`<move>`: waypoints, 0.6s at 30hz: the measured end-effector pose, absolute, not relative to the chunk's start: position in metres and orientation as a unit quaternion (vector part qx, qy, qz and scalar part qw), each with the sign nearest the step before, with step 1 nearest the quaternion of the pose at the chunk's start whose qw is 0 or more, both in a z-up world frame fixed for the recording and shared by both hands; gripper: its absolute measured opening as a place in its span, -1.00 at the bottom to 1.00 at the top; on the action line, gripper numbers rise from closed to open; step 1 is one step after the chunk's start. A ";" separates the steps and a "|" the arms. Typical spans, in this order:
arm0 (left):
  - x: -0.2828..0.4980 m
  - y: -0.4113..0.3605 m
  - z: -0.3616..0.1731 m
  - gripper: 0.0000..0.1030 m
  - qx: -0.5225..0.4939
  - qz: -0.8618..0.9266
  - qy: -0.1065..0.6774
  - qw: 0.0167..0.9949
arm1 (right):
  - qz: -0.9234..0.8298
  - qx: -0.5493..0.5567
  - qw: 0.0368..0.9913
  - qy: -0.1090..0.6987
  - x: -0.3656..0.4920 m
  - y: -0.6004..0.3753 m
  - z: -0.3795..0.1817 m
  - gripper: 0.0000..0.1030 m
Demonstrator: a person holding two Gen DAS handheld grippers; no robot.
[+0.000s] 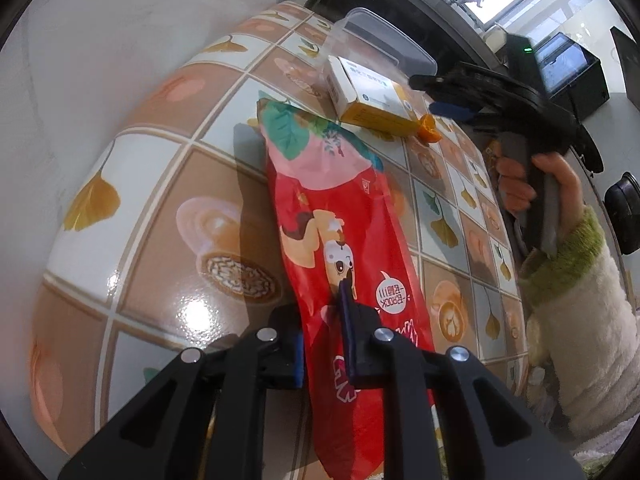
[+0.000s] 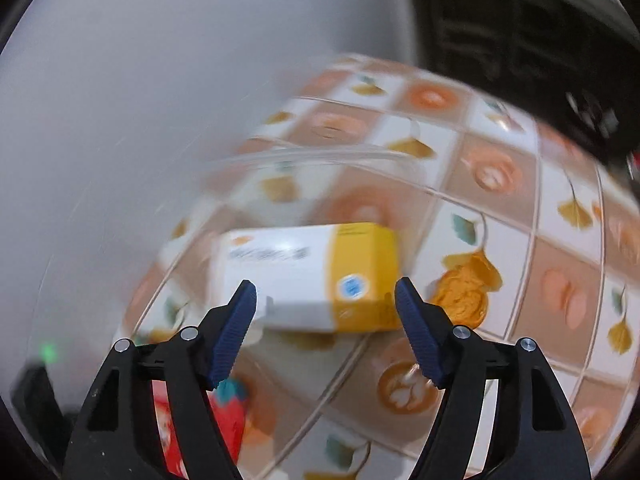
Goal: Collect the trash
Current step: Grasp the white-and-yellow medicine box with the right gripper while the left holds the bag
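A red snack bag point(image 1: 336, 216) lies lengthwise on the tile-patterned tablecloth point(image 1: 160, 208). My left gripper point(image 1: 322, 344) is shut on its near part, with the foil pinched between the blue pads. Behind the bag lies a white-and-yellow carton point(image 1: 368, 88), with an orange scrap point(image 1: 428, 128) beside it. My right gripper point(image 1: 426, 94) hovers over that carton, held by a hand in a fluffy white and green sleeve point(image 1: 580, 280). In the blurred right wrist view, the right gripper point(image 2: 326, 284) is open and empty, its fingers straddling the carton point(image 2: 316, 276) from above. The orange scrap point(image 2: 464, 296) lies right of it.
A clear plastic container point(image 1: 376, 36) stands behind the carton near the table's far edge. A pale wall point(image 1: 100, 40) borders the table on the left. Dark electronics point(image 1: 568, 64) and a window are beyond the far right. A corner of the red bag point(image 2: 228, 404) shows below the right gripper.
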State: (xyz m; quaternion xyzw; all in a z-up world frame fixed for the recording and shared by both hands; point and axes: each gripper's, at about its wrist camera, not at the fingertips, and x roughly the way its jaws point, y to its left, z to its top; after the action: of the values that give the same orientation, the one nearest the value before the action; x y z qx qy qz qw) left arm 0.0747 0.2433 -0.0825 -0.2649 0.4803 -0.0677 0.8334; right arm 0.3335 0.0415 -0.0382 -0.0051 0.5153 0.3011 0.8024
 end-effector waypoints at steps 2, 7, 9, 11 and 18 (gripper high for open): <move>0.075 0.243 -0.085 -0.74 -0.268 -0.068 0.482 0.831 | 0.290 0.017 0.798 0.528 0.342 0.038 -0.045 0.38; 0.076 0.246 -0.087 -0.74 -0.277 -0.075 0.485 0.826 | 0.270 0.011 0.789 0.552 0.356 0.047 -0.062 0.39; 0.077 0.247 -0.087 -0.74 -0.278 -0.077 0.484 0.826 | 0.272 0.023 0.783 0.558 0.359 0.047 -0.064 0.39; 0.077 0.248 -0.088 -0.74 -0.281 -0.078 0.484 0.825 | 0.277 0.032 0.777 0.565 0.360 0.047 -0.066 0.39; 0.078 0.249 -0.089 -0.74 -0.284 -0.082 0.483 0.824 | 0.297 0.040 0.757 0.580 0.355 0.051 -0.070 0.21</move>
State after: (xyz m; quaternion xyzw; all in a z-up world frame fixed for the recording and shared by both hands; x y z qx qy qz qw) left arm 0.0782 0.2492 -0.0892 -0.2844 0.4826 -0.0824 0.8243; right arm 0.3554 0.0506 -0.0698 0.0400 0.5804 0.2972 0.7571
